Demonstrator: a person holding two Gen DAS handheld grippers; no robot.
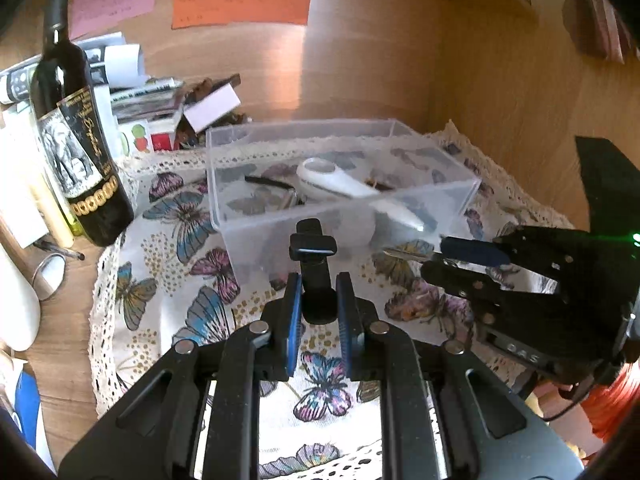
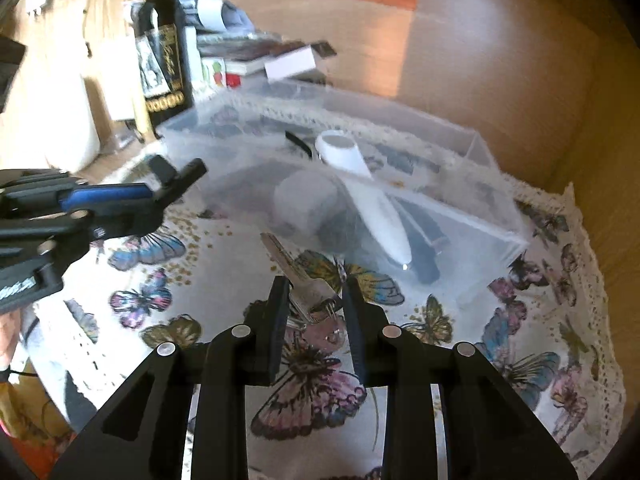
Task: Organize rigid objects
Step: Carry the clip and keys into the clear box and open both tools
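Observation:
My left gripper (image 1: 318, 280) is shut on a black plastic clip-like part (image 1: 314, 256) that sticks forward above the butterfly cloth, just in front of the clear plastic box (image 1: 280, 236). My right gripper (image 2: 314, 292) is shut on a bunch of silver keys (image 2: 304, 280), one key blade pointing toward the box (image 2: 460, 184). The right gripper also shows in the left wrist view (image 1: 440, 258) at the right, keys held. The box holds a white magnifier-like tool (image 1: 344, 186), a grey round object (image 2: 308, 200) and dark straps.
A dark wine bottle (image 1: 76, 128) stands left of the box, with stacked books and papers (image 1: 152, 96) behind it. The butterfly cloth (image 1: 168, 280) covers the wooden desk. Wooden walls close the back and right. A metal ring (image 1: 48, 272) lies at left.

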